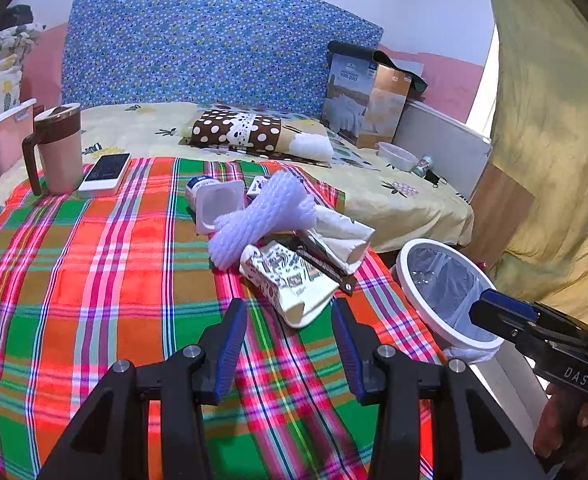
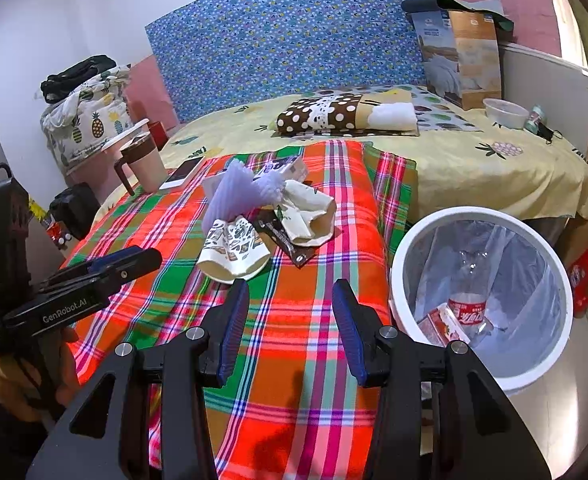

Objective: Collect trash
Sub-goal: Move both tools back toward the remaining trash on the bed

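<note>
Nearest the lens, the left gripper (image 1: 290, 344), black with blue-padded fingers, hovers wide and empty above the bright red, green and orange plaid cloth (image 1: 94, 280); the spread suits a bulky, light target. At 12 o'clock just beyond its tips lies the crushed white paper cup with dark printed pattern (image 1: 290, 280), mouth toward the camera, probably the easiest piece to take first. The right gripper (image 2: 290, 328) is likewise wide and empty, with the same cup (image 2: 234, 252) at 11 o'clock. At its 2 o'clock stands the round white waste bin lined with a clear bag (image 2: 541, 364), set against the bed edge so trash need travel only a little way; a clear plastic bottle with red label (image 2: 467, 304) already lies inside. Further at 12 o'clock the remaining trash is heaped together: a dark brown wrapper (image 2: 286, 236), a cream crumpled paper bag (image 2: 309, 208), and white foam fruit netting (image 1: 266, 216). Farthest, at 10 o'clock, a brown-lidded beige mug (image 1: 58, 148) and white smartphone (image 1: 106, 172) sit apart, presumably to be kept.
</note>
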{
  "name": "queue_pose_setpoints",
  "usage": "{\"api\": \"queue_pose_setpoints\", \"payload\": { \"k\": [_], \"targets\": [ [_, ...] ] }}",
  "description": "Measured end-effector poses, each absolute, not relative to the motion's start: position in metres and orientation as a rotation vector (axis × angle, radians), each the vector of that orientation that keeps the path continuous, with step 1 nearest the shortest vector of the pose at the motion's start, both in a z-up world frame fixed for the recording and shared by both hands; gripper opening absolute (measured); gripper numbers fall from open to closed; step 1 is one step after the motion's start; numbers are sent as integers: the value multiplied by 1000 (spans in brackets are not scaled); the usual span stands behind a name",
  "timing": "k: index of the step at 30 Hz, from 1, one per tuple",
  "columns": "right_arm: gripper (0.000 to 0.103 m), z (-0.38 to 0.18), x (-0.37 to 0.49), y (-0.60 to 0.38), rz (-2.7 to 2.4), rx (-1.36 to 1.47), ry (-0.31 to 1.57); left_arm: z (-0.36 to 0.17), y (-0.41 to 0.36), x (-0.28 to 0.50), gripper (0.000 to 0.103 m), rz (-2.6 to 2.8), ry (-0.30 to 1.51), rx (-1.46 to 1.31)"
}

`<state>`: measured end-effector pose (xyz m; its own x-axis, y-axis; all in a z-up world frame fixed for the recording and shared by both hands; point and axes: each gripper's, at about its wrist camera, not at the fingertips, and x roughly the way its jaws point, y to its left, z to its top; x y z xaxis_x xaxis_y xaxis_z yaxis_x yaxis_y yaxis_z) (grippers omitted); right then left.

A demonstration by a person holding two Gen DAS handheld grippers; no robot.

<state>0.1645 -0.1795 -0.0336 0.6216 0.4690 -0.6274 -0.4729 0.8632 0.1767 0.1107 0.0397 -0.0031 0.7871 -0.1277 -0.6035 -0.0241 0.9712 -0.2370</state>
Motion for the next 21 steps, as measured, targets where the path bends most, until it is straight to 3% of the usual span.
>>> {"api": "queue_pose_setpoints", "payload": {
  "k": [21],
  "targets": [
    [45, -47, 234, -167, 546, -48, 772, -14, 48, 213, 44, -84, 706, -118]
  ]
}}
